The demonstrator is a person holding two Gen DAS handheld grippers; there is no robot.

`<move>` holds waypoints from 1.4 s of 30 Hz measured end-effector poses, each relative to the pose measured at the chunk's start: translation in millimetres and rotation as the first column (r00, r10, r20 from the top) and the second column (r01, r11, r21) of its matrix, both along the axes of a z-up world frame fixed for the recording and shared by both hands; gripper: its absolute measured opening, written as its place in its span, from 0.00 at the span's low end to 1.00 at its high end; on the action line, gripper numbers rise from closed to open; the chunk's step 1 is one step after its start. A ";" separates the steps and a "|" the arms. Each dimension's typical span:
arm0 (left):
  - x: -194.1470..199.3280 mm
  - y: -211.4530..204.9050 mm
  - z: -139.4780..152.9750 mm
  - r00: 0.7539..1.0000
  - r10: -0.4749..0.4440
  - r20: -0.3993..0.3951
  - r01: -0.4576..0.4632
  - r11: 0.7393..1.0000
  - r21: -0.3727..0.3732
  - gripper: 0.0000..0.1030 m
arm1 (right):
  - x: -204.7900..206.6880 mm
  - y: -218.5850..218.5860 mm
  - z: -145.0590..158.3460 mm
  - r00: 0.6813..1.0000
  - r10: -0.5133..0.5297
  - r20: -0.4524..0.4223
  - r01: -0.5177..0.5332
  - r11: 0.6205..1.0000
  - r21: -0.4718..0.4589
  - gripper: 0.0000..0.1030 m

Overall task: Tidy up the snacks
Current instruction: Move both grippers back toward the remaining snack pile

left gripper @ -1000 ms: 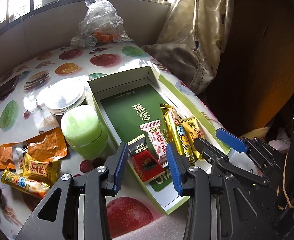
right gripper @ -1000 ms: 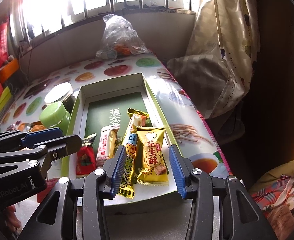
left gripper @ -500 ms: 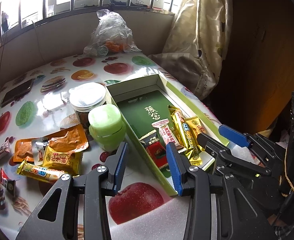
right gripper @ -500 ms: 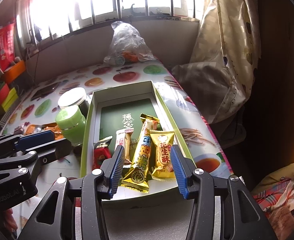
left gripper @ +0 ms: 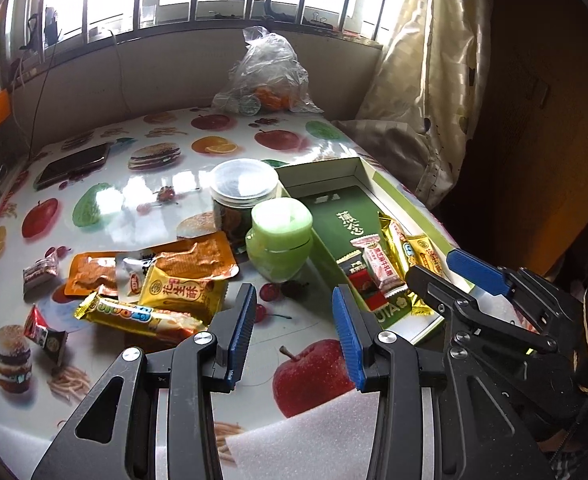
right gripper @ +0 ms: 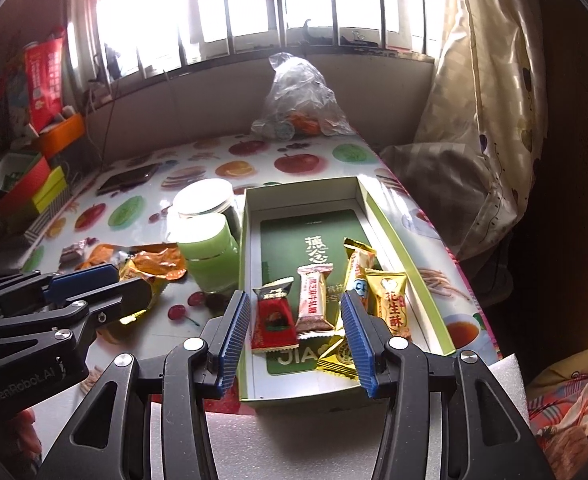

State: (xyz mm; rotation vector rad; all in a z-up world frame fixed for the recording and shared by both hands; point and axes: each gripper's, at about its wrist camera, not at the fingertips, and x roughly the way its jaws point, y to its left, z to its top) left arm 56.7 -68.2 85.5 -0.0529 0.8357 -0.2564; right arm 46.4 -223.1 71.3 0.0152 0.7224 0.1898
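Observation:
A green-rimmed open box (right gripper: 390, 224) (left gripper: 404, 196) lies on the fruit-print table. In it lie a red snack (right gripper: 273, 320), a pink-white bar (right gripper: 313, 300), a long gold bar (right gripper: 354, 264) and a yellow peanut snack (right gripper: 392, 304). Left of the box, loose snacks lie in a pile: orange packets (left gripper: 190, 258), a yellow packet (left gripper: 182, 290) and a long gold bar (left gripper: 134, 316). My left gripper (left gripper: 294, 332) is open and empty above the table near the pile. My right gripper (right gripper: 296, 340) is open and empty above the box's near end.
A green jar (left gripper: 280, 236) and a clear-lidded jar (left gripper: 242, 192) stand just left of the box. A phone (left gripper: 72, 164) lies at the far left, a plastic bag (left gripper: 270, 76) at the back. Small snacks (left gripper: 40, 272) lie at the left edge. A curtain (left gripper: 426, 80) hangs on the right.
Both grippers have pulled back and up from the box. The left view has swung left, so the loose snack pile now shows fully. Both stay open and empty.

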 end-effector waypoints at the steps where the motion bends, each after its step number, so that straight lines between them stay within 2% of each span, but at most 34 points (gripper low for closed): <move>1: -1.4 4.9 -0.5 1.000 0.010 -0.001 -0.010 1.000 0.000 0.40 | -0.5 3.9 0.8 1.000 0.010 0.002 -0.010 1.000 0.001 0.46; 13: -15.6 73.8 -11.9 0.985 0.168 -0.025 -0.168 0.986 -0.006 0.40 | -4.3 60.1 1.1 0.989 0.149 0.008 -0.149 0.989 -0.002 0.46; 20: -19.9 136.7 -24.1 0.947 0.318 -0.051 -0.319 0.947 -0.018 0.40 | -0.8 103.5 -10.4 0.966 0.258 -0.024 -0.258 0.966 -0.026 0.46; 25: -22.5 177.8 -35.8 0.908 0.411 -0.081 -0.414 0.910 -0.023 0.40 | 4.6 135.0 -21.1 0.938 0.342 -0.054 -0.344 0.938 -0.036 0.46; 32: -22.0 209.2 -49.4 0.883 0.456 -0.116 -0.463 0.885 -0.043 0.40 | 18.3 176.0 -33.1 0.902 0.424 -0.086 -0.430 0.900 -0.071 0.46; 42: -18.9 226.9 -62.5 0.868 0.468 -0.165 -0.485 0.871 -0.081 0.40 | 34.2 210.2 -57.6 0.849 0.495 -0.182 -0.513 0.856 -0.064 0.46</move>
